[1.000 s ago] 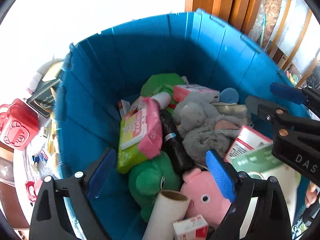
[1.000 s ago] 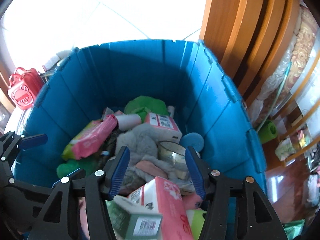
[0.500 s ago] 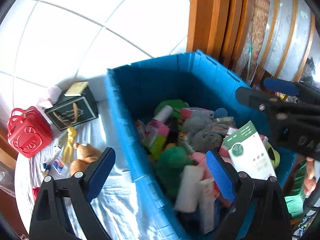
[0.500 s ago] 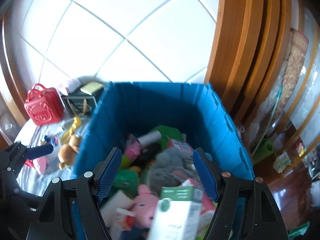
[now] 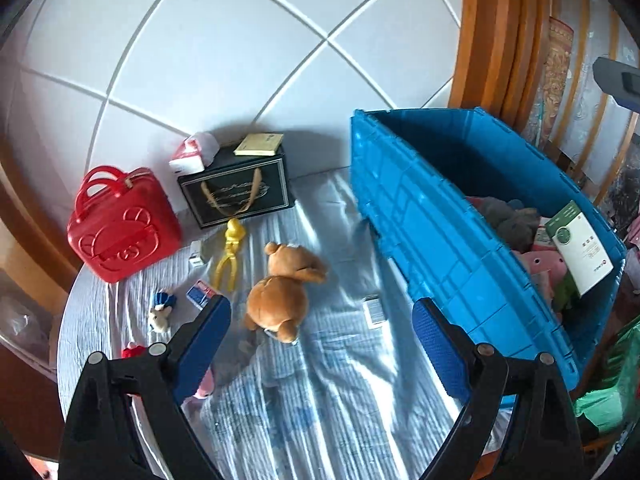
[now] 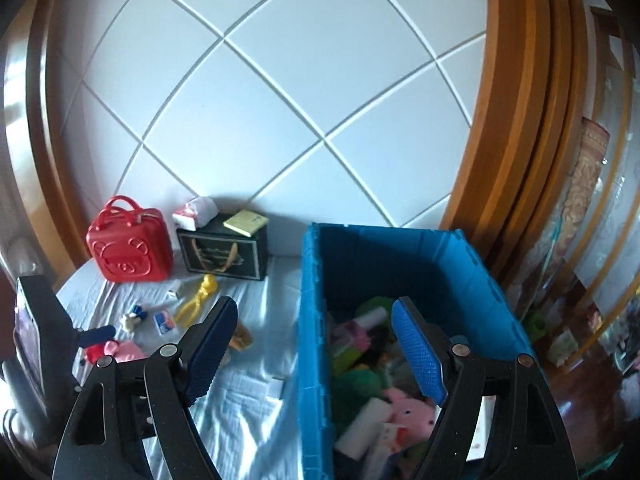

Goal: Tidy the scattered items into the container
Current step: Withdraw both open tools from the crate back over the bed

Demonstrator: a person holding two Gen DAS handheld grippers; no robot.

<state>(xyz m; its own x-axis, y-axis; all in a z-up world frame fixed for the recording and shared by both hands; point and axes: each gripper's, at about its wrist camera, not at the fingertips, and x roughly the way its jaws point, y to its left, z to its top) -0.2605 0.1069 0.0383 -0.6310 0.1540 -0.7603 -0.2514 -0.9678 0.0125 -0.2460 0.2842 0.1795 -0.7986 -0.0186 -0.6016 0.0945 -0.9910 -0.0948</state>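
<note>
The blue crate (image 5: 440, 220) stands at the right of the striped cloth and holds plush toys, packets and a green-and-white carton (image 5: 580, 252). Scattered left of it lie a brown teddy bear (image 5: 284, 292), yellow toy tongs (image 5: 230, 254), a small flat box (image 5: 374, 310) and a tiny blue-and-white toy (image 5: 162, 310). My left gripper (image 5: 320, 312) hangs open above the cloth near the bear, empty. My right gripper (image 6: 314, 308) hovers over the crate's (image 6: 316, 360) left wall; its jaws are opening with nothing between them. A pink pig plush (image 6: 408, 404) lies in the crate.
A red bear-face bag (image 5: 122, 224) and a black gift box (image 5: 236, 192) with a yellow pad and tissue pack on top stand against the tiled wall. Wooden door frame (image 6: 520, 120) rises behind the crate. Small pink and red toys lie by the cloth's left edge.
Both grippers have risen out of the crate and swung left, so the cloth and scattered toys now show. The right jaws have widened. The green-and-white carton stays in the crate.
</note>
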